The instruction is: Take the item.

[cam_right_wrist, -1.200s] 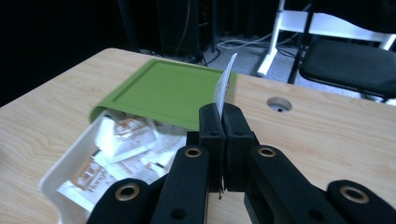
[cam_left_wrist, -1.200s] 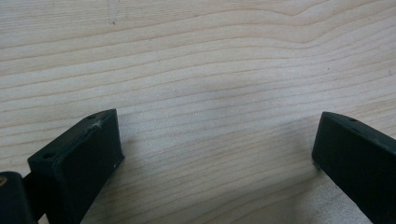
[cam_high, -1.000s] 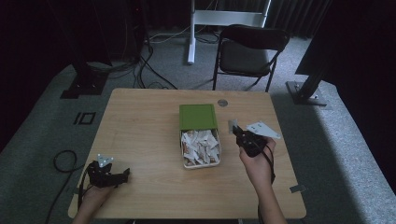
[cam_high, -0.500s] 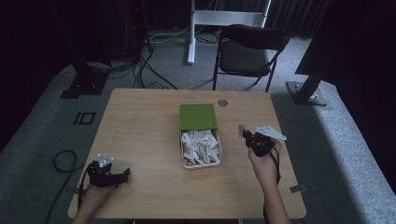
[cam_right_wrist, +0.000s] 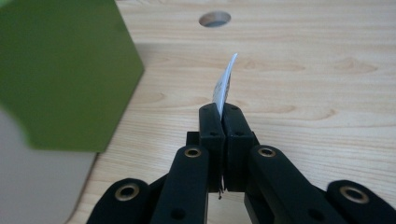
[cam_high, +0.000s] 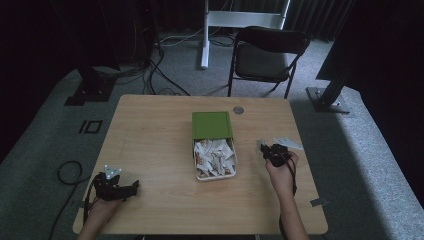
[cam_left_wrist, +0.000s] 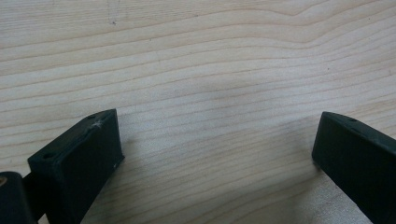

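My right gripper (cam_right_wrist: 218,116) clamps a thin white packet (cam_right_wrist: 224,86) just right of the box (cam_high: 214,158) of packets with its green lid (cam_high: 212,124). My left gripper (cam_high: 134,186), jaws wide apart, rests on the table (cam_left_wrist: 210,70), well left of the box.

A dim studio-like recording space: grey carpet floor (cam_high: 350,150), black folding chair (cam_high: 265,55), loose black cables (cam_high: 160,65), white metal stand (cam_high: 240,20), dark curtains (cam_high: 310,15).
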Tool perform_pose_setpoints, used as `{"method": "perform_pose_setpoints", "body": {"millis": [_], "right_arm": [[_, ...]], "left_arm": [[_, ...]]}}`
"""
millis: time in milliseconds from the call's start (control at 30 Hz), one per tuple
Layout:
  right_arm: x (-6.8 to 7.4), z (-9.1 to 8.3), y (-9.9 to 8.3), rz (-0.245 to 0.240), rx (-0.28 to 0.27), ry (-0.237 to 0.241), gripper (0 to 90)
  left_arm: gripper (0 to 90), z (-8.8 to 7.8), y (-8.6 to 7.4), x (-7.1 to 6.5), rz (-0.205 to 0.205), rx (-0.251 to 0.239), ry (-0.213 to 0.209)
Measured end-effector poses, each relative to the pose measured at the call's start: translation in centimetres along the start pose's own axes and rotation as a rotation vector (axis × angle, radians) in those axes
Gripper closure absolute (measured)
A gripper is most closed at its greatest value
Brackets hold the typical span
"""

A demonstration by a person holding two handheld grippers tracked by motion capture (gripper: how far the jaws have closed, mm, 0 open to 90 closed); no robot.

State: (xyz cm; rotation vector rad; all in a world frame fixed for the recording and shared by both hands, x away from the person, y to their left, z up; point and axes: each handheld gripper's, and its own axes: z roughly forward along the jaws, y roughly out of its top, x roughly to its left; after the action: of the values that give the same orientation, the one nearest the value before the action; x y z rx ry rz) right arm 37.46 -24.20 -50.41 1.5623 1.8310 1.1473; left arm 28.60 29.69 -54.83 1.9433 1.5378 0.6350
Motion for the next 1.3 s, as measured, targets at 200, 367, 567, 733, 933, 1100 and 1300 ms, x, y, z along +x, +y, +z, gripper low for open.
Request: {"method": "perform_pose_setpoints", "body": {"millis": [200,367,567,733,933,1100,1300], "right_arm": [[-0.8,1.6,-0.5,0.027,0.040,-0.009,89.0],[-1.6,2.3,-0.7,0.046,0.057,-0.021,88.9],[-2.5,2.9,-0.7,0.063,0.080,-0.053,88.6],[-3.2,3.1,-0.7,0.065,0.097,-0.064,83.6],[-3.8,3.1,-0.6,0.036,0.063,-0.087,53.8],[-3.9,2.9,-0.4,0.017,-0.002,-0.069,35.8],[-4.1,2.4,-0.6,-0.014,0.001,-0.055,29.7]], "left_arm": [[2.3,0.0,0.0,0.0,-0.001,0.000,0.000],[2.3,0.0,0.0,0.0,-0.001,-0.001,0.000],[2.3,0.0,0.0,0.0,-0.001,0.000,0.000],[2.3,0.0,0.0,0.0,-0.001,0.000,0.000],[2.3,0.0,0.0,0.0,-0.001,0.000,0.000],[2.3,0.0,0.0,0.0,-0.001,-0.001,0.000],[2.3,0.0,0.0,0.0,-0.001,-0.001,0.000]]}}
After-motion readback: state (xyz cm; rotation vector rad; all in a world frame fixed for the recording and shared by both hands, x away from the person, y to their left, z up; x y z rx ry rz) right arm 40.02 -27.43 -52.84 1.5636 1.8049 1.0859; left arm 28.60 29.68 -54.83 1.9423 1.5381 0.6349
